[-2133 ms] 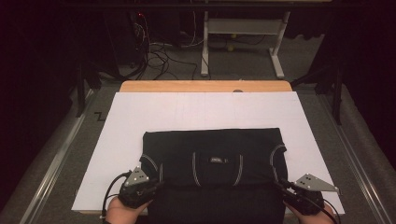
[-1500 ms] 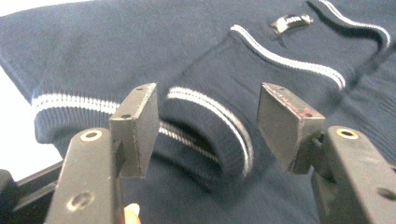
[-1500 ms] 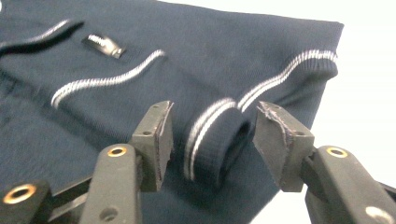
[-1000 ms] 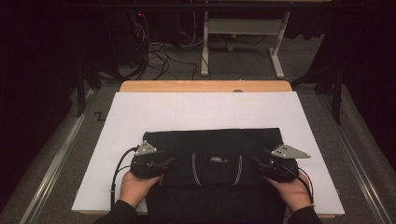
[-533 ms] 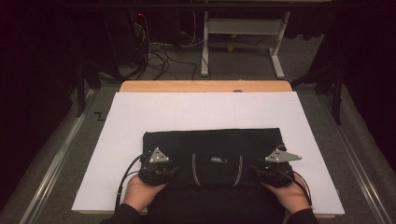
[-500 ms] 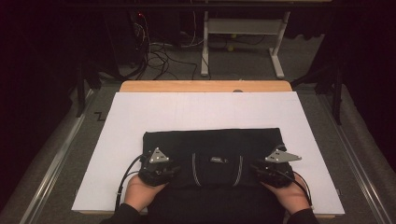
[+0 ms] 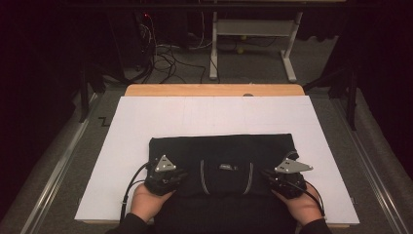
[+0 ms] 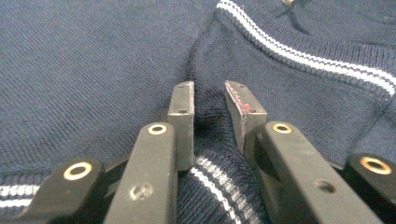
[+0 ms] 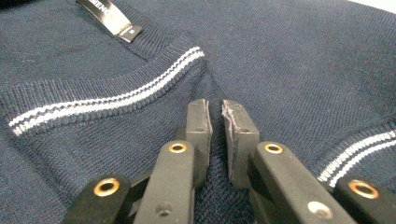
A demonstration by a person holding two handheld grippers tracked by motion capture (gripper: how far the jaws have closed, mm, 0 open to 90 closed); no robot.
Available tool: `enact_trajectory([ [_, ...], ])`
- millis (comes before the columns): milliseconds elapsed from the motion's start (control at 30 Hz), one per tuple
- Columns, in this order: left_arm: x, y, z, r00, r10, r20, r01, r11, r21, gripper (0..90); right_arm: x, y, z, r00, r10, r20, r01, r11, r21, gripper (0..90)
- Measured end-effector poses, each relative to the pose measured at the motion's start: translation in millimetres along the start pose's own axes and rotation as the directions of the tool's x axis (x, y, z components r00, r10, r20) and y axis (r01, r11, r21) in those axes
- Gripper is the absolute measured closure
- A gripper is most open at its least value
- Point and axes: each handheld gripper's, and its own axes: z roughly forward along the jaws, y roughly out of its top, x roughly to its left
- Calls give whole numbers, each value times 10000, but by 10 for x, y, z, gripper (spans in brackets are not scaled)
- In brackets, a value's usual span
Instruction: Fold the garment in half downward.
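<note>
A dark navy sweater (image 7: pixel 221 156) with thin white stripes lies folded flat on a white sheet (image 7: pixel 146 126). My left gripper (image 7: pixel 179 176) rests on its left part, beside the left stripe. In the left gripper view the gripper (image 8: pixel 210 107) has a ridge of knit pinched between its pads; its jaws have just been closing. My right gripper (image 7: pixel 267 174) rests on the sweater's right part. In the right gripper view its gripper (image 9: pixel 217 123) holds a fold of the fabric in a narrow gap below the striped collar; its jaws have also just been closing.
The sheet covers a wooden table (image 7: pixel 214 90) and has bare margins left, right and beyond the sweater. A black label (image 9: pixel 109 16) sits inside the collar. Behind the table are floor cables (image 7: pixel 163 53) and a white desk frame (image 7: pixel 253 29).
Both grippers have come in from the sweater's near outer corners onto the garment, toward the striped collar. In the last half second they have hardly moved.
</note>
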Motion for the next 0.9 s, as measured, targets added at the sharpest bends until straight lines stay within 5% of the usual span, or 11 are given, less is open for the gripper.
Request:
enact_trajectory([
  [433,-40,-19,-150,9997,181,135,-174,9985,-526,695,34,-3,-66,9997,-211,86,214,9991,-376,831],
  [667,-70,-49,-191,9987,473,-180,-481,9977,-475,682,67,-15,-129,9993,-370,61,373,9976,-583,833],
  [900,-83,-62,-264,9973,728,-8,-727,9948,-708,763,93,-31,-190,9986,-536,19,536,9959,-724,843],
])
